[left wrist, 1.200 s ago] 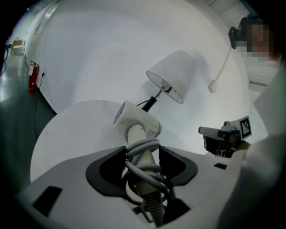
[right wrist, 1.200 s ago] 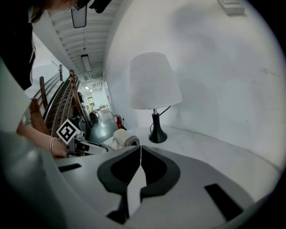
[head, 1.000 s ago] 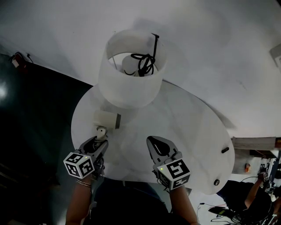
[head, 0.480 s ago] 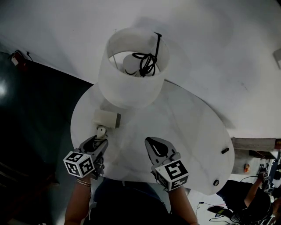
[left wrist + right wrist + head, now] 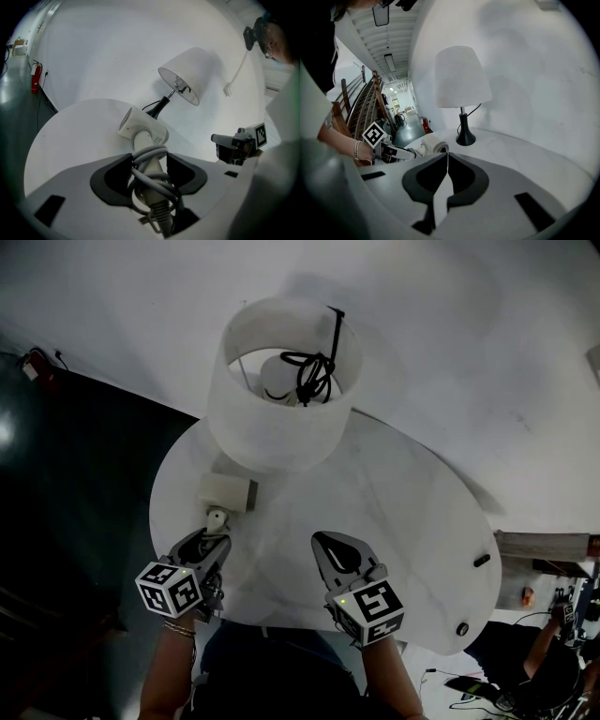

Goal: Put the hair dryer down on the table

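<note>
Left tongs (image 5: pixel 149 161) are clamped on the cord-wrapped handle of the hair dryer (image 5: pixel 142 127) at the near-left of the tabletop (image 5: pixel 403 521) – right tongs (image 5: pixel 447 161) are pinched together, empty – so I'd ease it down flat before letting go.

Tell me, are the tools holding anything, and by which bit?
The left tool grips the hair dryer by its handle, over the cord wound round it. The right tool is shut, empty.
</note>
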Demonstrator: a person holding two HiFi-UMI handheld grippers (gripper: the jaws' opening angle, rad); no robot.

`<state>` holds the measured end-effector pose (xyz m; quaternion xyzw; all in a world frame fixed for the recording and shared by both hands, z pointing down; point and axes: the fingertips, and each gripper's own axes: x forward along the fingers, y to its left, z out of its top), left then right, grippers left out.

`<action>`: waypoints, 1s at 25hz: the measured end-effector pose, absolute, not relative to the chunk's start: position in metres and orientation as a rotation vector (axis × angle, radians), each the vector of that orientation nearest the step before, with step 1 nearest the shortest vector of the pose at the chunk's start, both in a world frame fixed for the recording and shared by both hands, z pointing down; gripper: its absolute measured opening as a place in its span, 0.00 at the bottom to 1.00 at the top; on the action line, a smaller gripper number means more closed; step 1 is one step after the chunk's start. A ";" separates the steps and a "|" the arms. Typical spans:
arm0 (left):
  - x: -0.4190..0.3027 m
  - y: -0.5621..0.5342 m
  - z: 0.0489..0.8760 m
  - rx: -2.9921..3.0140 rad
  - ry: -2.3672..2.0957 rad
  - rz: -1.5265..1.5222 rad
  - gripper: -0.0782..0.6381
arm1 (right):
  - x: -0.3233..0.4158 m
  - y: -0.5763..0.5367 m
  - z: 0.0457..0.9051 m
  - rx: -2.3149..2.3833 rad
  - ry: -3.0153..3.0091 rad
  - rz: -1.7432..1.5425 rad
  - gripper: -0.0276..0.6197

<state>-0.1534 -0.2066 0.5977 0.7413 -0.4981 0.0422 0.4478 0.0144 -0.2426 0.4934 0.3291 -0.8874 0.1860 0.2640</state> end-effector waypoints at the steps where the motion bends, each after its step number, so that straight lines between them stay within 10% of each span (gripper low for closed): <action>1: -0.154 -0.207 0.598 1.833 -1.234 0.101 0.45 | 0.014 -0.243 0.494 0.891 -2.398 0.502 0.07; 25: -0.149 -0.205 0.614 1.816 -1.240 0.175 0.45 | 0.015 -0.239 0.479 0.911 -2.436 0.459 0.07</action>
